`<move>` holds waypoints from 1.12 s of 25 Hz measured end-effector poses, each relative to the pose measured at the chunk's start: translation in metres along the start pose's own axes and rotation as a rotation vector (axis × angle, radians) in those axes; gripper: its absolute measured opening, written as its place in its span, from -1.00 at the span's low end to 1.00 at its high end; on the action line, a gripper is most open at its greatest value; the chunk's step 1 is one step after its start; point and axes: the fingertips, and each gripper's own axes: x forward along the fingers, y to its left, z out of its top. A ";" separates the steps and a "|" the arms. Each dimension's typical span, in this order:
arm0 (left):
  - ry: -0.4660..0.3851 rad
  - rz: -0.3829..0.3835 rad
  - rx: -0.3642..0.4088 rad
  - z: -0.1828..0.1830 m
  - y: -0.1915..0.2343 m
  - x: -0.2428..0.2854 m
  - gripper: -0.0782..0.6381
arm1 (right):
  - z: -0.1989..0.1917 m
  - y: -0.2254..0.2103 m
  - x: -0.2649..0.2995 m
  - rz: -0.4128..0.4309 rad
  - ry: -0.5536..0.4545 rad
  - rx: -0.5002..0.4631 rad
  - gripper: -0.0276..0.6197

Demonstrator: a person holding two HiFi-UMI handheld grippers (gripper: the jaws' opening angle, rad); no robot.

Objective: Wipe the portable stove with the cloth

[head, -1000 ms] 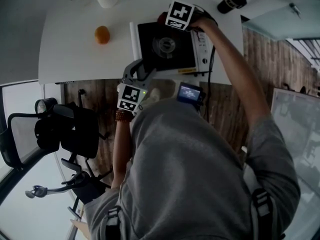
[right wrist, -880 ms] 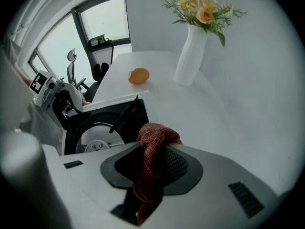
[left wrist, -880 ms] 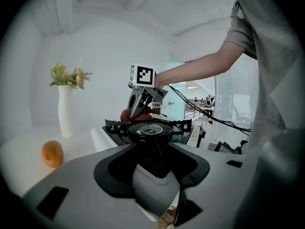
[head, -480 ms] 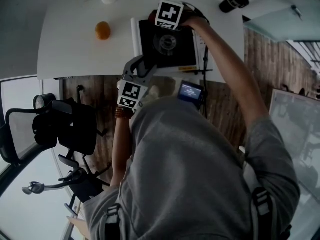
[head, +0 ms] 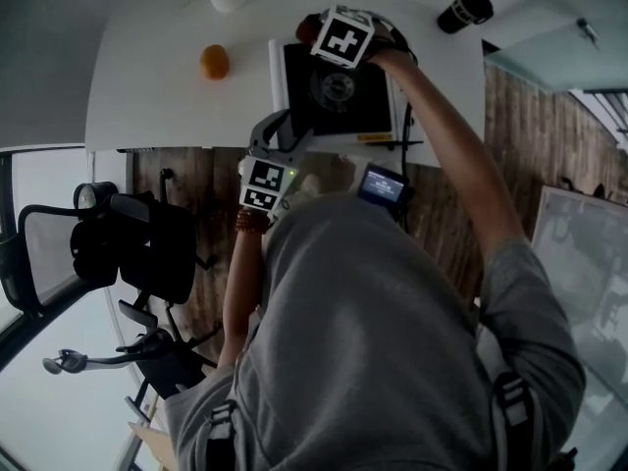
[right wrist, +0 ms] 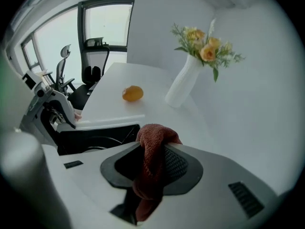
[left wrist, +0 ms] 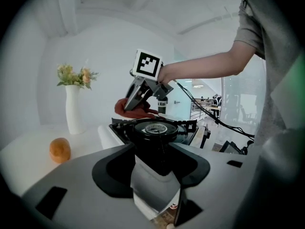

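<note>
The portable stove [head: 339,106] is black-topped with a round burner and lies near the table's front edge. My right gripper [head: 316,35] is over its far left corner, shut on a red cloth [head: 307,29] that hangs bunched between the jaws [right wrist: 152,147]. In the left gripper view the cloth [left wrist: 138,111] sits at the stove's [left wrist: 157,128] far edge under the right gripper [left wrist: 131,101]. My left gripper [head: 285,130] is at the stove's near left corner, and its jaws [left wrist: 155,163] are closed on the pale edge of that corner.
An orange [head: 214,62] lies left of the stove. A white vase of flowers [right wrist: 183,87] stands at the table's far left and a black bottle [head: 467,6] at the far right. An office chair [head: 128,248] stands below the table edge.
My right gripper has carried the cloth leftward along the stove's far edge and risen a little. The left gripper has stayed at the near corner.
</note>
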 end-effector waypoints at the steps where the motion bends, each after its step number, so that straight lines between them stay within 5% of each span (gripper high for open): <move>1: 0.005 0.013 -0.005 -0.001 0.003 -0.003 -0.15 | 0.009 -0.002 -0.009 -0.024 -0.032 -0.018 -0.55; 7: 0.015 0.026 -0.011 -0.007 0.000 -0.016 -0.15 | 0.069 0.042 -0.035 0.056 -0.214 -0.114 -0.55; 12: 0.038 -0.011 0.000 -0.012 -0.015 -0.019 -0.12 | 0.065 0.076 0.010 0.069 -0.092 -0.239 -0.55; 19: 0.049 0.002 0.009 -0.016 -0.013 -0.025 -0.09 | 0.062 0.083 0.026 0.061 -0.059 -0.224 -0.58; 28: 0.043 0.028 -0.016 -0.017 -0.010 -0.024 -0.03 | 0.053 0.104 0.016 0.175 -0.068 -0.199 -0.59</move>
